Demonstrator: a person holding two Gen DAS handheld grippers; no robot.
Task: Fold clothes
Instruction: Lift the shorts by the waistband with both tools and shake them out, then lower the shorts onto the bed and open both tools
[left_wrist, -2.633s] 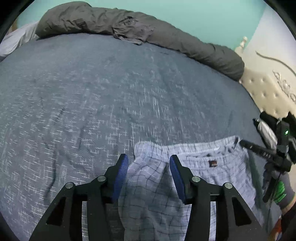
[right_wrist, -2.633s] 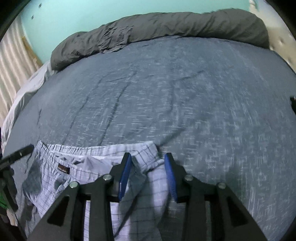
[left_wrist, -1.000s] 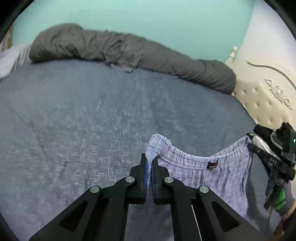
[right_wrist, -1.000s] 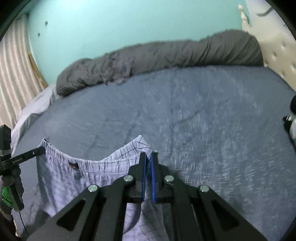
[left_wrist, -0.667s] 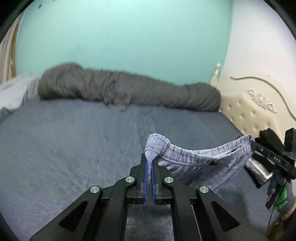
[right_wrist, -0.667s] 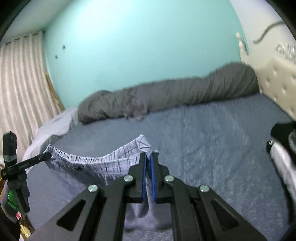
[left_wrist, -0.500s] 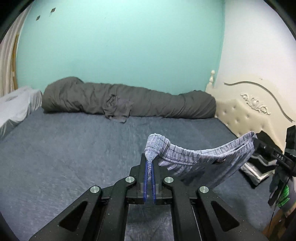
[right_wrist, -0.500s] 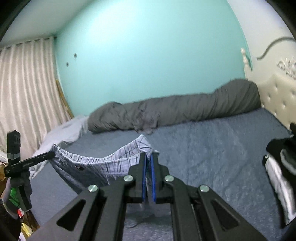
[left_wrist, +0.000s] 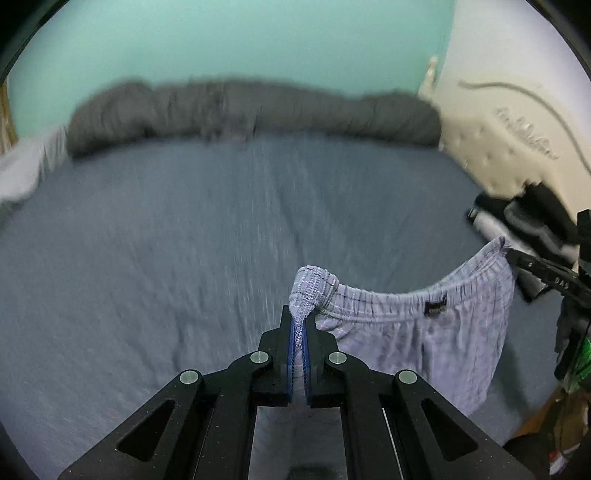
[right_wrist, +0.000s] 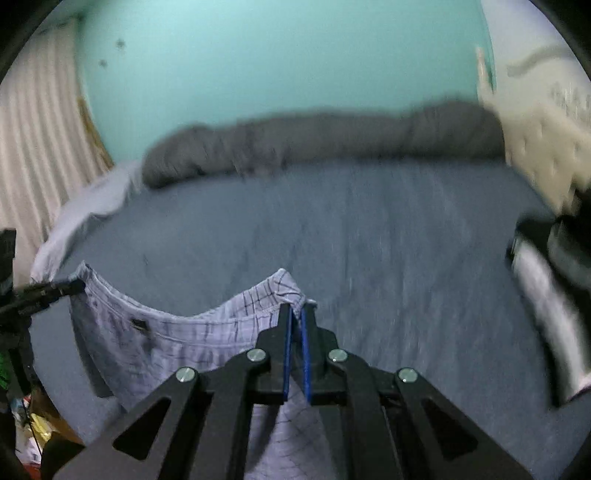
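Observation:
A pair of light purple checked shorts (left_wrist: 436, 332) hangs in the air over the blue-grey bed (left_wrist: 184, 240), stretched by its waistband between my two grippers. My left gripper (left_wrist: 297, 328) is shut on one end of the waistband. My right gripper (right_wrist: 294, 317) is shut on the other end; the shorts (right_wrist: 166, 343) sag to its left. Each gripper shows in the other's view: the right one (left_wrist: 535, 264) at the right edge, the left one (right_wrist: 48, 290) at the left edge. The legs hang below, partly hidden by the grippers.
A rolled dark grey duvet (left_wrist: 251, 110) lies along the bed's far edge under a teal wall. A cream tufted headboard (left_wrist: 498, 147) is at the right. Black and white clothes (right_wrist: 546, 266) lie near it. A curtain (right_wrist: 40, 140) hangs at the left.
Both grippers closed on the waistband and lifted the shorts off the bed. In the last half second both views have tilted down toward the bed, with motion blur.

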